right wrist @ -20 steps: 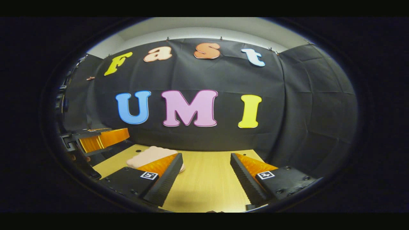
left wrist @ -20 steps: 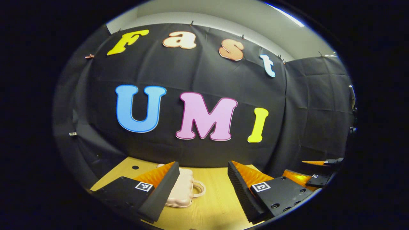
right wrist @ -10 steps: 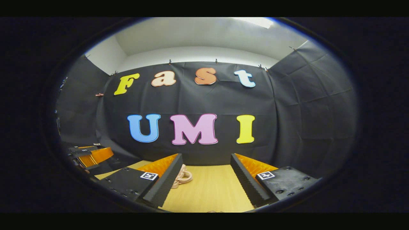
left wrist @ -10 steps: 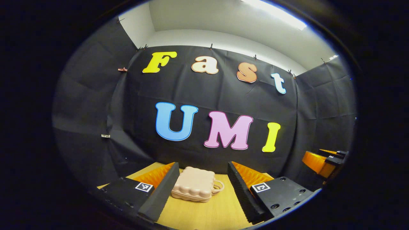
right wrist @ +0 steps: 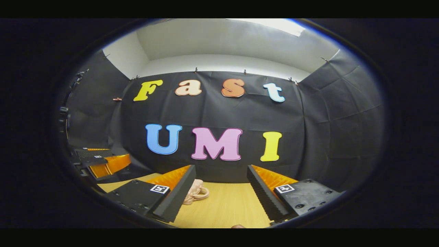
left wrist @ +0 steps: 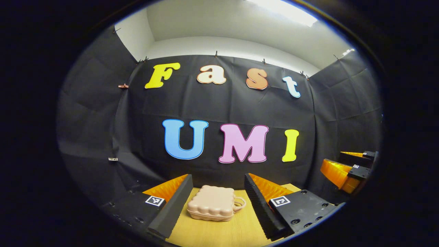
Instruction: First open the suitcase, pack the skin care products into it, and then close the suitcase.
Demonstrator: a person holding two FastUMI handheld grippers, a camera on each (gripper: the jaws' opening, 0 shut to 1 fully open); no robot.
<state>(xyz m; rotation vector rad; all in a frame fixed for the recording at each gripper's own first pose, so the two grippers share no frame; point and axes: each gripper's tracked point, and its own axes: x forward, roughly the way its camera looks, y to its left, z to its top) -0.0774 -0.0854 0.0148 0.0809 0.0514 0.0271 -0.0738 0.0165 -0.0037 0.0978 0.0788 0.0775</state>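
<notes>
Suitcase (left wrist: 212, 203), pale pink with a scalloped, moulded shell, lies flat and seemingly closed on the wooden table (left wrist: 219, 233), handle pointing right; left gripper (left wrist: 217, 206) and right gripper (right wrist: 219, 197) gape wide, empty.

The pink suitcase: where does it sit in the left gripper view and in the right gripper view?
Left gripper view: the suitcase lies closed on the wooden table, low centre, between the left gripper's open fingers.
Right gripper view: its handle end peeks out beside the right gripper's left finger.
Shared landmark: the table's far edge against the black cloth wall.
</notes>
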